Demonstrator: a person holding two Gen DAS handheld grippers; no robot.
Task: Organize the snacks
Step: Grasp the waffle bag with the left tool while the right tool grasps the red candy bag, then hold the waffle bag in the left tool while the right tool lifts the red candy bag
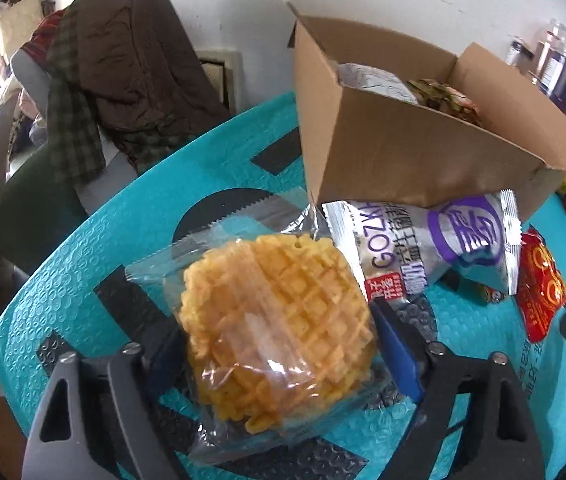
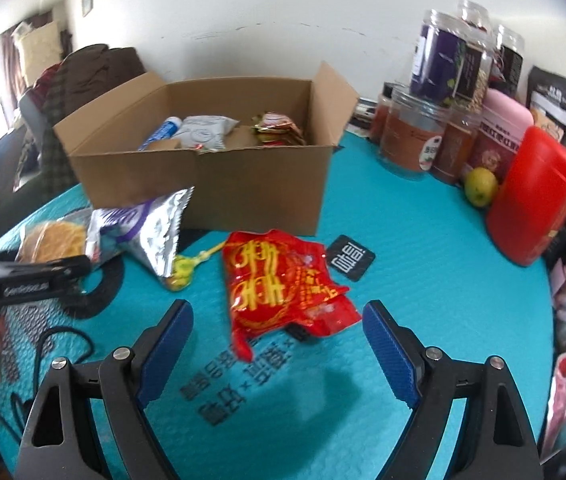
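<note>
The teal mat (image 2: 423, 240) covers the table and serves as the sorting ground, with the cardboard box (image 2: 219, 184) standing open-flapped at its far side — evidently the place the snacks are meant to end up, since a few packets already lie inside.

In front of the box, on the mat, the loose snacks wait. The silver-and-purple packet (image 1: 439, 244) leans against the box's near wall. The red packet (image 2: 283, 288) lies flat just beyond the right gripper (image 2: 279, 348), whose jaws stand spread with nothing between them, pointed so that the packet seems its likely next pick.

The wrapped waffle (image 1: 279, 320) sits between the blue pads of the left gripper (image 1: 279, 356); the jaws are spread around it — whether the pads actually press the wrapper I cannot tell. A small yellow sweet (image 2: 181, 274) rests by the silver packet's corner.
</note>
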